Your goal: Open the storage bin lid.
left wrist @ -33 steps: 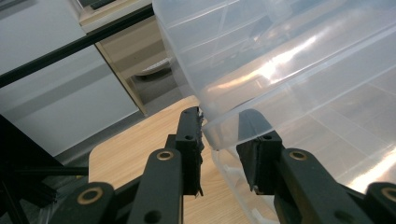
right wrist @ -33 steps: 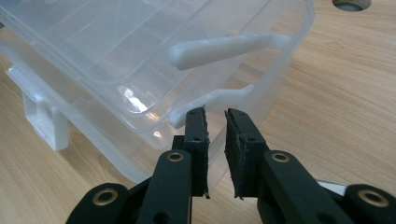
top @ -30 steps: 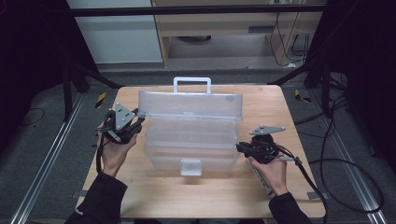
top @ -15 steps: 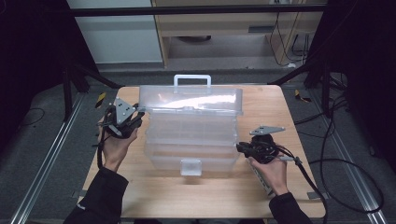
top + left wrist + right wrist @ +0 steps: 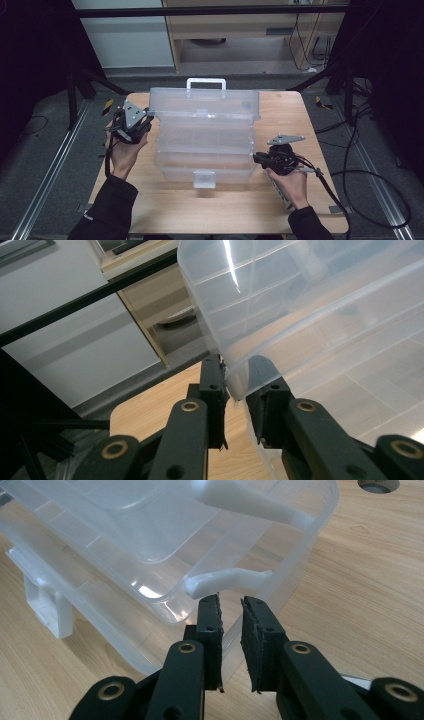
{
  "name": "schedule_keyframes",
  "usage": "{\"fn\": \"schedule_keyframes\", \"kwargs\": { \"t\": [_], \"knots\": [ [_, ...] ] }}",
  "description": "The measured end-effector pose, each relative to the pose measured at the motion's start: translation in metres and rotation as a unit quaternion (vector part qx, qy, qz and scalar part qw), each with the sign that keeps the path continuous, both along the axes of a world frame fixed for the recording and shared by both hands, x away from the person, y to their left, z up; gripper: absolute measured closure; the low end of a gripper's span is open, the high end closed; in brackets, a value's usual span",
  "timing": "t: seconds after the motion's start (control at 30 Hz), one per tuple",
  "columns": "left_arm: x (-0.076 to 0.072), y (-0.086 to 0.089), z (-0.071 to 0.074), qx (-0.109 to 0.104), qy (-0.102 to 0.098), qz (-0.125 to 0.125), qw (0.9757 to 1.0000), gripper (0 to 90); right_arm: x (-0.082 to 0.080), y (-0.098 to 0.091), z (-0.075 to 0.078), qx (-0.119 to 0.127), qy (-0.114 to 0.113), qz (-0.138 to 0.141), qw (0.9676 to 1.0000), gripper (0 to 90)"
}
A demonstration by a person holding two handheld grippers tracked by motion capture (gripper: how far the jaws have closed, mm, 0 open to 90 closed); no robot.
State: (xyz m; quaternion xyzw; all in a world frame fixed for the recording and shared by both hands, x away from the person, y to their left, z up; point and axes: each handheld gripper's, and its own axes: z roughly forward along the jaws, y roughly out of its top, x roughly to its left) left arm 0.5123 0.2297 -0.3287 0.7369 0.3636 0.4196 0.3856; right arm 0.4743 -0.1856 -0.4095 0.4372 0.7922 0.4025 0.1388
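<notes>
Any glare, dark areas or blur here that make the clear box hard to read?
High view: table evenly lit, surroundings black, box soft-edged. Left gripper view: a bright glare streak on the lid, jaws sharp. Right gripper view: small highlight on the box rim, wood grain crisp, far edge softer.

We see a wooden table (image 5: 150, 210). On it, at its middle, rests a clear plastic organizer box (image 5: 205, 145), lid raised, white latch facing the near edge.
</notes>
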Motion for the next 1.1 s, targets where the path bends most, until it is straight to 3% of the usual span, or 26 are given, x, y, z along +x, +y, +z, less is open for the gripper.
{"fn": "schedule_keyframes", "kwargs": {
  "t": [0.3, 0.47, 0.73, 1.1],
  "knots": [
    [0.0039, -0.0021, 0.0011, 0.009, 0.001, 0.009, 0.9999, 80.2, 0.0001, 0.0008, -0.0007, 0.001, -0.001, -0.002, 1.0, 77.3],
    [0.0046, -0.0025, 0.0016, 0.011, 0.005, 0.011, 0.9999, 80.4, 0.0002, 0.0012, -0.0007, -0.001, 0.003, -0.007, 1.0, 71.3],
    [0.0064, -0.0049, 0.003, 0.012, 0.004, 0.019, 0.9997, 81.1, 0.0008, 0.0031, -0.0027, -0.001, 0.009, -0.005, 0.9999, 68.9],
    [0.0083, -0.0075, 0.0057, 0.024, 0.007, 0.028, 0.9993, 81.7, 0.0024, 0.0024, -0.0026, 0.0, 0.013, -0.004, 0.9999, 70.9]
  ]
}}
